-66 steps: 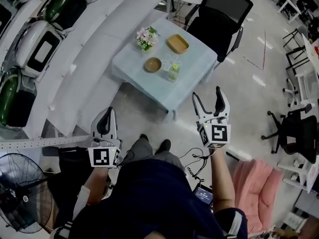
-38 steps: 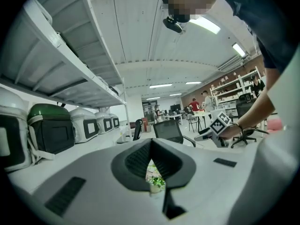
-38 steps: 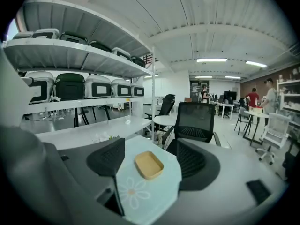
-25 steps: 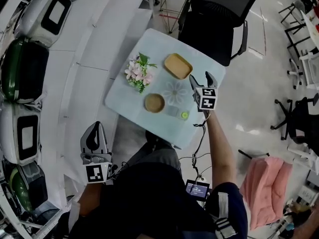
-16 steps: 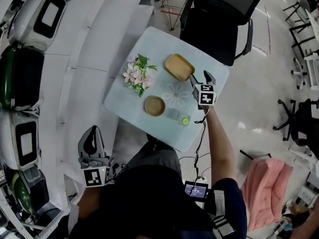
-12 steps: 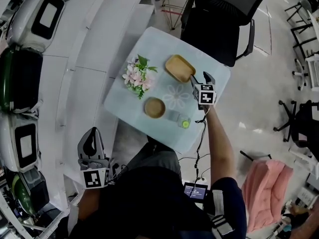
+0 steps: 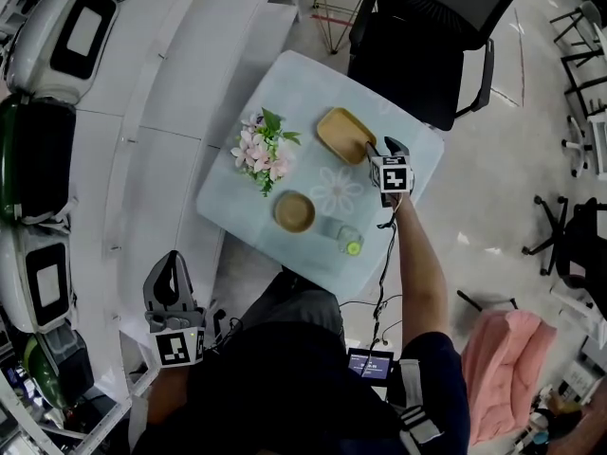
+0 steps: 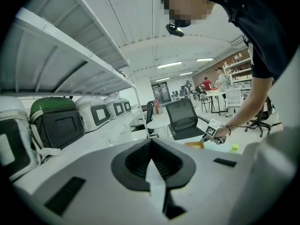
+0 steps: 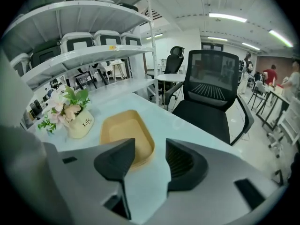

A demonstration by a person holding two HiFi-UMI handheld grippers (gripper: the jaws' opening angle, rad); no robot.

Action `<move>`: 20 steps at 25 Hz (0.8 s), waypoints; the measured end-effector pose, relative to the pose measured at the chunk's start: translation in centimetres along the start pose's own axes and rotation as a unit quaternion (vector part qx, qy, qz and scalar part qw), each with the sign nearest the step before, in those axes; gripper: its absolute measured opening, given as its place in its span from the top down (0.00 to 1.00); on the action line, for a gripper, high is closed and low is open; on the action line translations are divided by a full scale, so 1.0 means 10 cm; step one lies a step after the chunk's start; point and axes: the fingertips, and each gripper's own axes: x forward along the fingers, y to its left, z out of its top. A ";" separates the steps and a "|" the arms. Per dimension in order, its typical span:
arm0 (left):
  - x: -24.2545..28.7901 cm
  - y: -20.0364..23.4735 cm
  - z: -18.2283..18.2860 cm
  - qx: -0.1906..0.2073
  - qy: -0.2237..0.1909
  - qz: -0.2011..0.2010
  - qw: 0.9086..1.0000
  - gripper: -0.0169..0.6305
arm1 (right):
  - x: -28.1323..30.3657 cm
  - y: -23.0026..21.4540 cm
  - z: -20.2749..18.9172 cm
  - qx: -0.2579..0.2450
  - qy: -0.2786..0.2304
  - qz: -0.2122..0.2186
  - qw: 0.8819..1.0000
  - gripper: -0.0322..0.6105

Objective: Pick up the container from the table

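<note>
A tan oblong container (image 7: 343,135) (image 9: 125,136) lies on the pale blue table (image 7: 245,193) near its far right side. My right gripper (image 7: 382,148) (image 9: 150,146) hangs low over the container's right end, pointing down at it. Its jaws have just been closing and still stand apart; the container's near rim shows in the gap, with no pad pressing on it. My left gripper (image 7: 168,271) (image 8: 151,142) is held off the table at the lower left, beside the shelving, with its jaws together and nothing in them.
On the table stand a flower pot (image 7: 263,150) (image 9: 77,121), a round wooden bowl (image 7: 294,211) and a green-capped bottle (image 7: 352,245). A black office chair (image 7: 427,45) (image 9: 213,86) stands beyond the table. White shelves (image 7: 142,112) with cases run along the left.
My right gripper has sunk toward the table and come up to the tan container's right end. My left gripper has drifted a little lower at the left.
</note>
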 end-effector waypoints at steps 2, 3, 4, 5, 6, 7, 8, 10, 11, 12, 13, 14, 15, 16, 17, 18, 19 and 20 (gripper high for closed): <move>0.01 0.01 -0.02 0.000 0.004 0.003 1.000 0.97 | 0.06 -0.01 -0.01 -0.004 0.008 0.001 1.000 0.64; 0.02 0.02 -0.03 0.000 0.006 0.005 1.000 0.97 | 0.09 -0.02 -0.02 -0.006 0.012 0.002 1.000 0.65; 0.03 0.02 -0.04 0.000 0.007 0.006 1.000 0.97 | 0.12 -0.01 -0.05 -0.007 0.018 0.003 1.000 0.65; 0.03 0.03 -0.05 0.000 0.009 0.007 1.000 0.97 | 0.16 -0.01 -0.07 -0.009 0.024 0.005 1.000 0.66; 0.03 0.03 -0.06 0.000 0.011 0.009 1.000 0.97 | 0.19 -0.01 -0.10 -0.011 0.029 0.007 1.000 0.66; 0.04 0.03 -0.07 0.000 0.013 0.010 1.000 0.97 | 0.21 -0.02 -0.12 -0.011 0.033 0.007 0.999 0.67; 0.04 0.02 -0.08 0.000 0.015 0.011 1.000 0.97 | 0.23 -0.03 -0.14 -0.009 0.035 0.007 0.999 0.70; 0.05 0.03 -0.09 0.000 0.017 0.013 1.000 0.97 | 0.25 -0.05 -0.15 -0.007 0.037 0.007 0.999 0.72; 0.06 0.03 -0.09 0.001 0.018 0.013 1.000 0.97 | 0.26 -0.06 -0.14 -0.009 0.039 0.007 0.999 0.72; 0.07 0.03 -0.10 0.002 0.019 0.013 1.000 0.97 | 0.28 -0.06 -0.14 -0.011 0.040 0.008 0.999 0.72; 0.08 0.03 -0.10 0.002 0.019 0.012 1.000 0.97 | 0.29 -0.05 -0.14 -0.013 0.043 0.009 0.999 0.73; 0.09 0.03 -0.10 0.000 0.020 0.013 1.000 0.97 | 0.30 -0.04 -0.14 -0.014 0.046 0.010 0.999 0.73; 0.10 0.02 -0.11 -0.002 0.022 0.014 1.000 0.97 | 0.30 -0.04 -0.14 -0.014 0.048 0.012 0.999 0.74; 0.10 0.02 -0.10 -0.006 0.024 0.015 1.000 0.97 | 0.31 -0.03 -0.14 -0.014 0.050 0.013 0.999 0.75; 0.11 0.02 -0.10 -0.008 0.025 0.016 1.000 0.97 | 0.32 -0.02 -0.14 -0.014 0.052 0.014 0.998 0.76; 0.12 0.02 -0.10 -0.006 0.025 0.015 1.000 0.97 | 0.33 -0.03 -0.14 -0.014 0.054 0.014 0.998 0.77; 0.13 0.02 -0.11 -0.002 0.025 0.014 1.000 0.97 | 0.34 -0.03 -0.14 -0.015 0.055 0.014 0.998 0.78; 0.13 0.02 -0.11 0.001 0.026 0.013 1.000 0.97 | 0.35 -0.03 -0.14 -0.016 0.056 0.014 0.998 0.79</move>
